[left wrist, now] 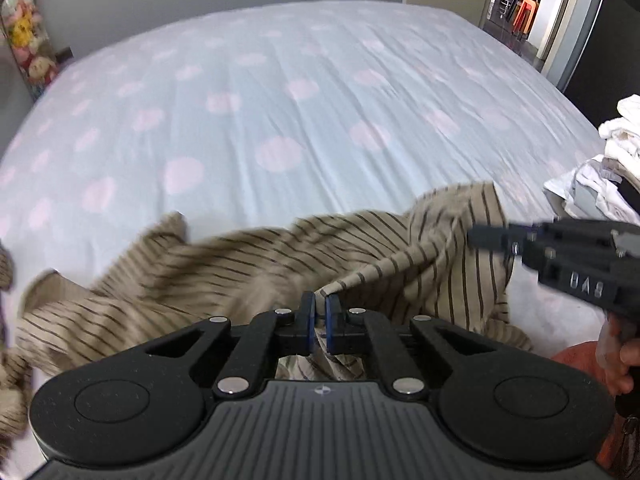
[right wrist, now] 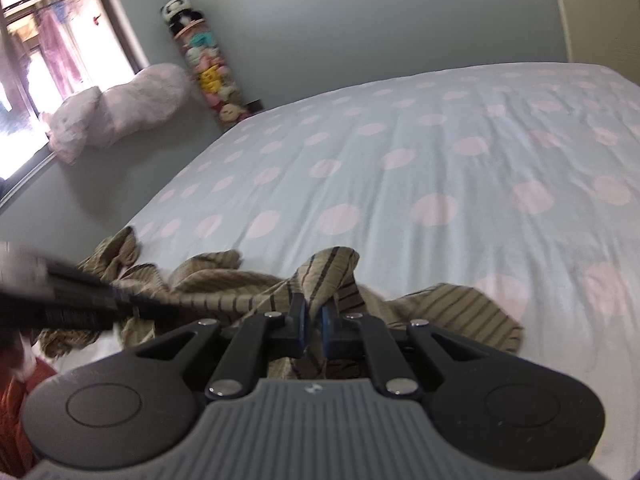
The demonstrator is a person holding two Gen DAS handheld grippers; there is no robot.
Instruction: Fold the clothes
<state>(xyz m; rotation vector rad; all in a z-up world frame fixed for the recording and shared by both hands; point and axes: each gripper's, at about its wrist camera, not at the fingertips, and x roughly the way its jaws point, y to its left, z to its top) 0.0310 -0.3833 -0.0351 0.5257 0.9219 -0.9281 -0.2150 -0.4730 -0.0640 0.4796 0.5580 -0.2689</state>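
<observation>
In the left wrist view, the left tongs (left wrist: 320, 312) point steeply down at the bed (left wrist: 280, 100) and are clenched on a fold of the striped beige garment (left wrist: 240, 264), which lies crumpled along the near edge; the right tongs (left wrist: 480, 236) reach in from the right, with the person's hand (left wrist: 620, 360) below them. In the right wrist view, the right tongs (right wrist: 314, 322) tilt down more gently, and their pads grasp a raised fold of the same garment (right wrist: 328, 268), while the left tongs (right wrist: 132, 306) come in blurred from the left.

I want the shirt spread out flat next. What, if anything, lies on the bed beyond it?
Nothing visible: beyond the striped shirt the spotted bedsheet lies bare. The pile of white clothes sits off at its right edge.
</observation>
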